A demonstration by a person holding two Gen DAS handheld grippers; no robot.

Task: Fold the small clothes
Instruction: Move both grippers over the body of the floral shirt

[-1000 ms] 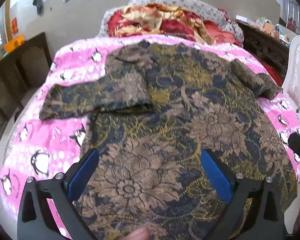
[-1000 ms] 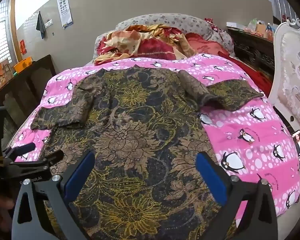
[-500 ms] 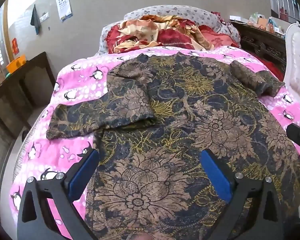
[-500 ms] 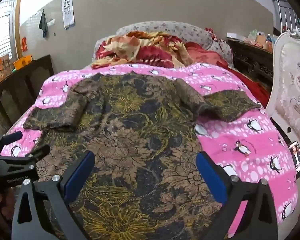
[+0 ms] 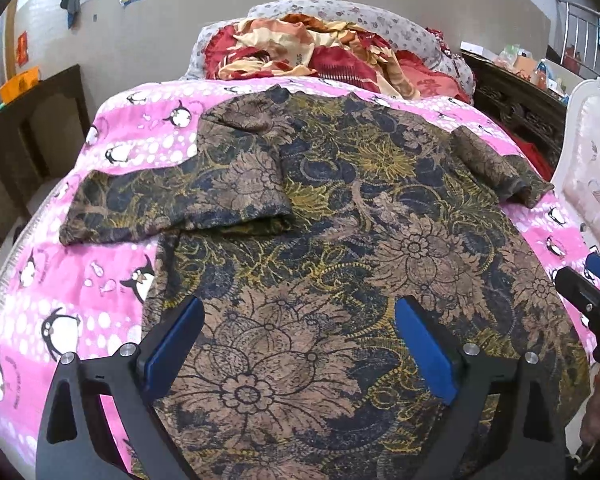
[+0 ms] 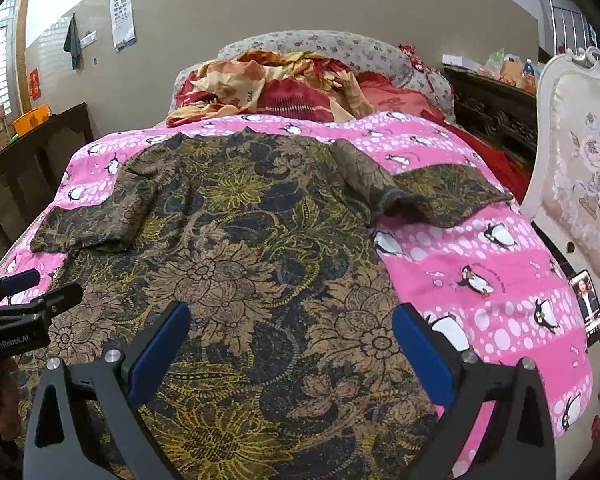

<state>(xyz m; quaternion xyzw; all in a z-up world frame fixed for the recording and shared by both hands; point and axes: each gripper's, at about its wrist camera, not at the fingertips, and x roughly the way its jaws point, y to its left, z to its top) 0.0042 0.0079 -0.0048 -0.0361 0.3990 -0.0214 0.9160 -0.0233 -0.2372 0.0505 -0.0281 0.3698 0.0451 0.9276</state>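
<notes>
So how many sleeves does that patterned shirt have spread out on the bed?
2. One sleeve lies out to the left on the pink blanket; the other sleeve lies to the right, creased.

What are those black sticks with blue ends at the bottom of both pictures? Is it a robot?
No robot. A person holds a hand tool with a claw in each hand, and each tool has a camera looking along its two fingers. One picture is from the left claw, the other from the right claw. The blue parts are the finger pads. Each claw also peeks in at the edge of the other's picture. A brown, gold and dark blue flowered shirt lies spread flat on a pink penguin blanket on a bed. Both claws are open above the shirt; the left one's jaws have just been closing a little. Nothing is held.
</notes>
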